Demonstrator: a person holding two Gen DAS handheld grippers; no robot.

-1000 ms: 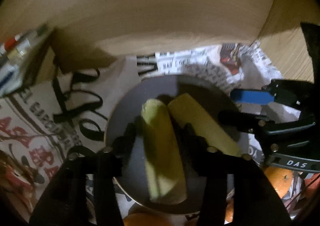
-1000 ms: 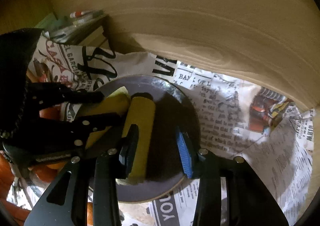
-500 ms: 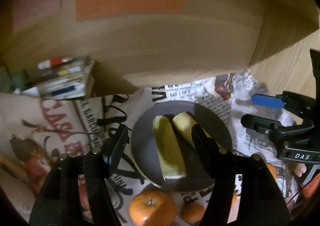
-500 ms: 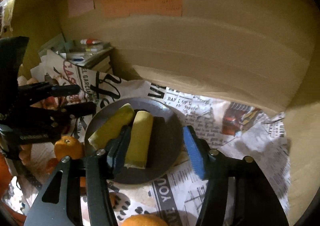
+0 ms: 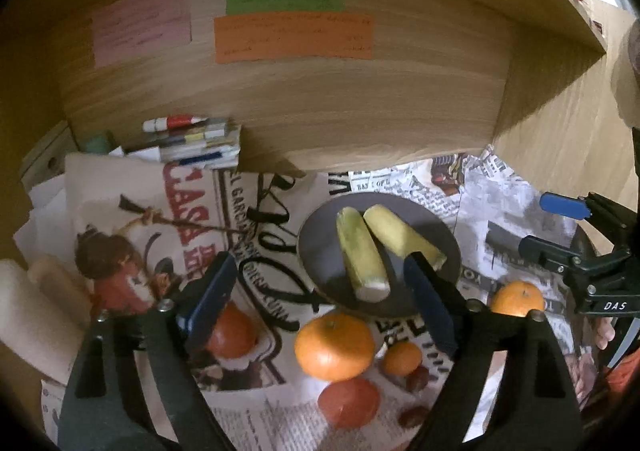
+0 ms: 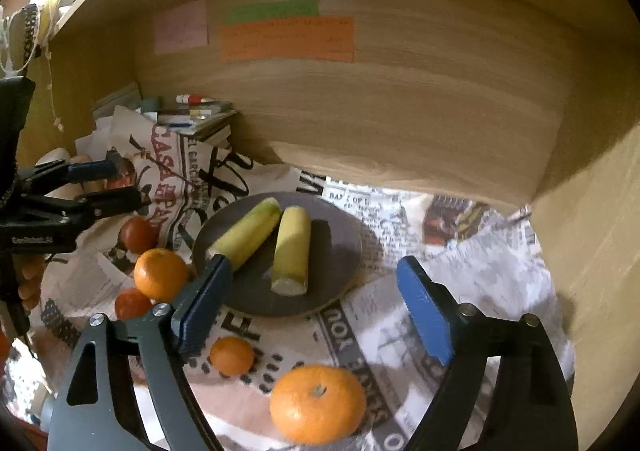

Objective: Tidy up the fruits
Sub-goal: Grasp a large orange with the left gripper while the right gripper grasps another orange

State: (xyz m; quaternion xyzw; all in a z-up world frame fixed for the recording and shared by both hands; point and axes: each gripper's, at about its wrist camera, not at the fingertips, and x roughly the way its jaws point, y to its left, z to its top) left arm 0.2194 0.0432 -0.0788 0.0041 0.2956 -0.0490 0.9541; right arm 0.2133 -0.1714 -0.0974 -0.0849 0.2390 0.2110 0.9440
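Observation:
Two pale yellow-green corn cobs (image 5: 362,253) (image 6: 292,249) lie side by side on a round grey plate (image 5: 320,251) (image 6: 340,247) on newspaper. Several oranges and red fruits lie loose in front of the plate: a large orange (image 5: 334,345) (image 6: 160,273), a small one (image 5: 402,357) (image 6: 231,356), a big orange (image 6: 318,403) and a red fruit (image 5: 348,401). My left gripper (image 5: 320,299) is open and empty, above and in front of the plate. My right gripper (image 6: 312,303) is open and empty, also pulled back from the plate.
Wooden shelf walls with pink, green and orange sticky notes (image 5: 292,37) close off the back and right. A stack of books with a marker (image 5: 188,143) stands back left. White rolls (image 5: 32,303) lie at the far left. Newspaper (image 6: 460,251) covers the floor.
Both grippers have let go of the corn cobs and drawn back and up from the plate. The cobs stay on the plate, and the loose oranges have come into view.

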